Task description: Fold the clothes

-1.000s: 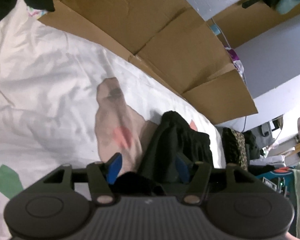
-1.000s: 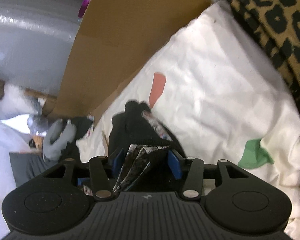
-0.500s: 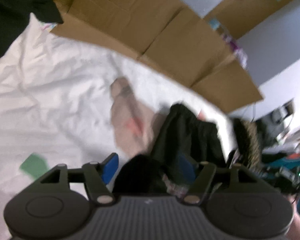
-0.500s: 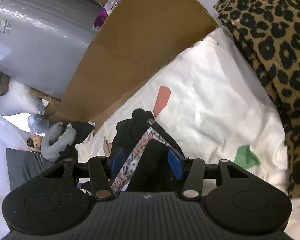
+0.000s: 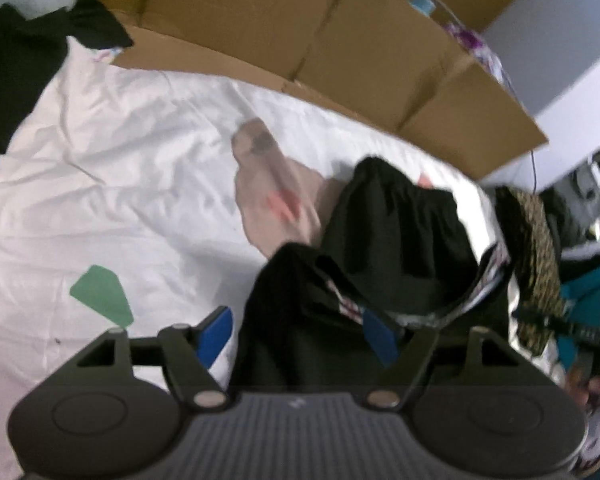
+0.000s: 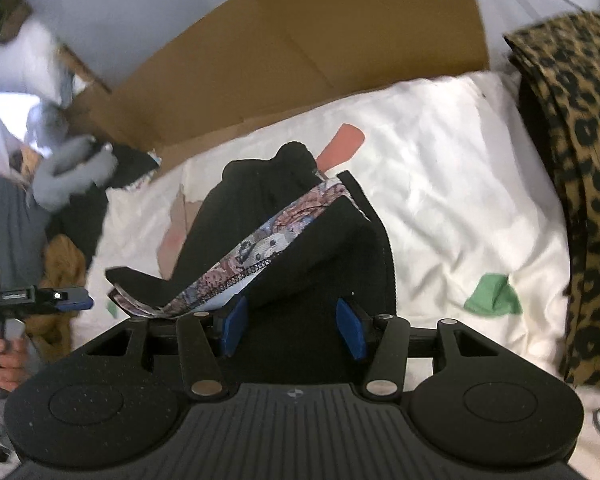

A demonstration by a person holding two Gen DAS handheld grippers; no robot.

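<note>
While the left gripper [image 5: 296, 336] is opening, its blue pads slack around the black garment [image 5: 392, 236], soft cloth with a patterned inner band sags on the rumpled white sheet [image 5: 112, 168], long axis running away toward the flattened cardboard [image 5: 300, 32]. The right gripper [image 6: 294, 326], half spread, pinches the garment's near edge beside leopard-print fabric [image 6: 580, 184].
</note>
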